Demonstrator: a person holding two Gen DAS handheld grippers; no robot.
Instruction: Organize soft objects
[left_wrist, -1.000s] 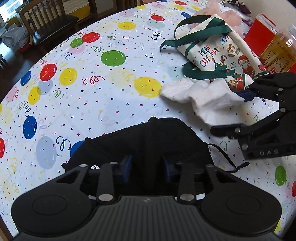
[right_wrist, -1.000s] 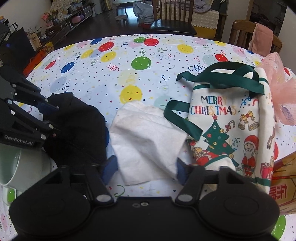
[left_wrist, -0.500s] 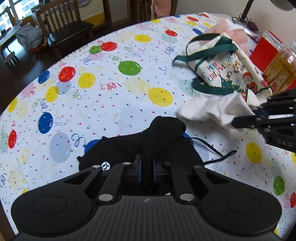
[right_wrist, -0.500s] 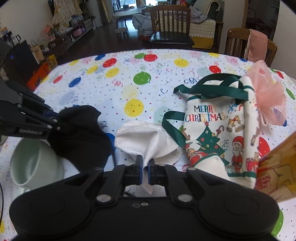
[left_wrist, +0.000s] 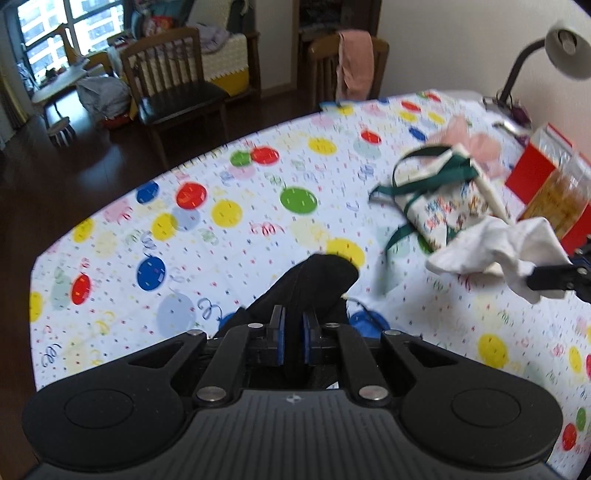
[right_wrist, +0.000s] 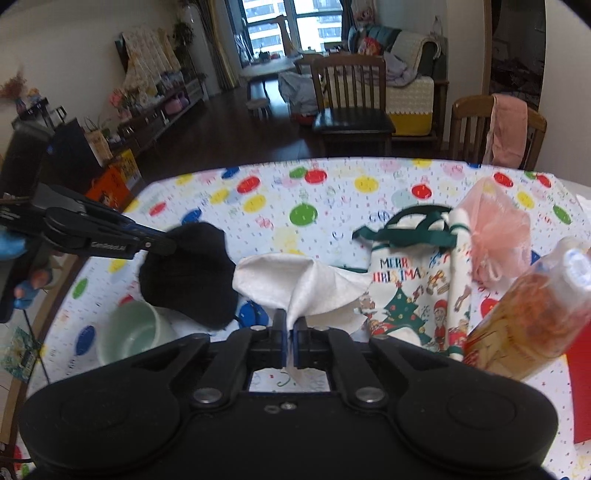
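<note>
Here the left tool pinches a limp black cloth; the right tool pinches a crumpled white cloth.

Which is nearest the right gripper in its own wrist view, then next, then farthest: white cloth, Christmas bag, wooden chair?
1. White cloth, clamped in the right gripper.
2. Christmas bag, on the table ahead to the right.
3. Wooden chair, beyond the table's far edge.

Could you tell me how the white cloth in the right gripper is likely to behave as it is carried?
The white cloth will probably stay floppy: it droops in folds either side of the right gripper, which is shut on it. It looks light, since a narrow pinch holds it up. Its trailing corner may brush the Christmas bag.
</note>
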